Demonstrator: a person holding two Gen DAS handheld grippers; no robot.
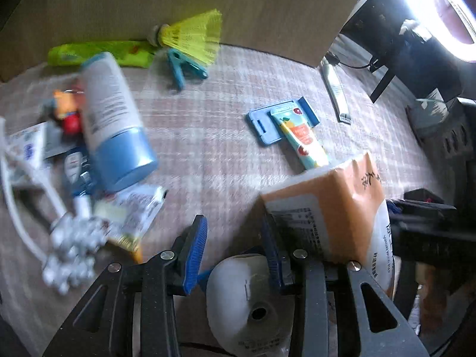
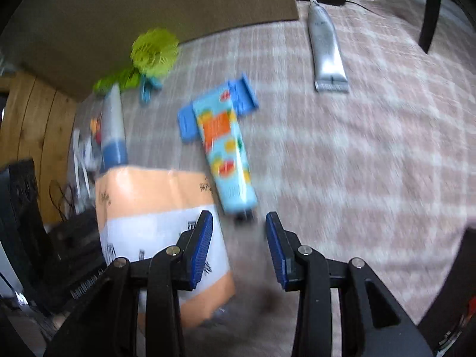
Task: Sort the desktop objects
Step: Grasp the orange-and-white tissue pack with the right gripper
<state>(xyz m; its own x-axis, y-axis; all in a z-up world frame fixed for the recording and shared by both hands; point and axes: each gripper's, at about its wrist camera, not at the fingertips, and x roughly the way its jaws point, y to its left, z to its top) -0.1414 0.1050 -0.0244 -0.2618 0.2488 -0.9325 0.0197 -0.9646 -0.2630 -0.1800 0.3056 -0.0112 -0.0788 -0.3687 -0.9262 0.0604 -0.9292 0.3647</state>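
My left gripper [image 1: 236, 253] is open, and a white mask-like object [image 1: 247, 294] lies between and below its jaws. An orange and white tissue pack [image 1: 330, 208] stands just right of it and also shows in the right wrist view [image 2: 154, 208]. My right gripper [image 2: 239, 244] is open and empty, just short of the cap end of a light-blue fruit-print tube [image 2: 226, 148], which lies across a blue holder [image 2: 187, 122]. The tube also shows in the left wrist view [image 1: 300, 136].
A white bottle with a blue cap [image 1: 113, 119], sachets and small toys crowd the left. A yellow shuttlecock [image 1: 193, 35], a green pouch [image 1: 98, 53], a teal clip [image 1: 181, 68] and a silver tube [image 2: 325, 41] lie farther back. A brown board [image 1: 208, 0] stands behind.
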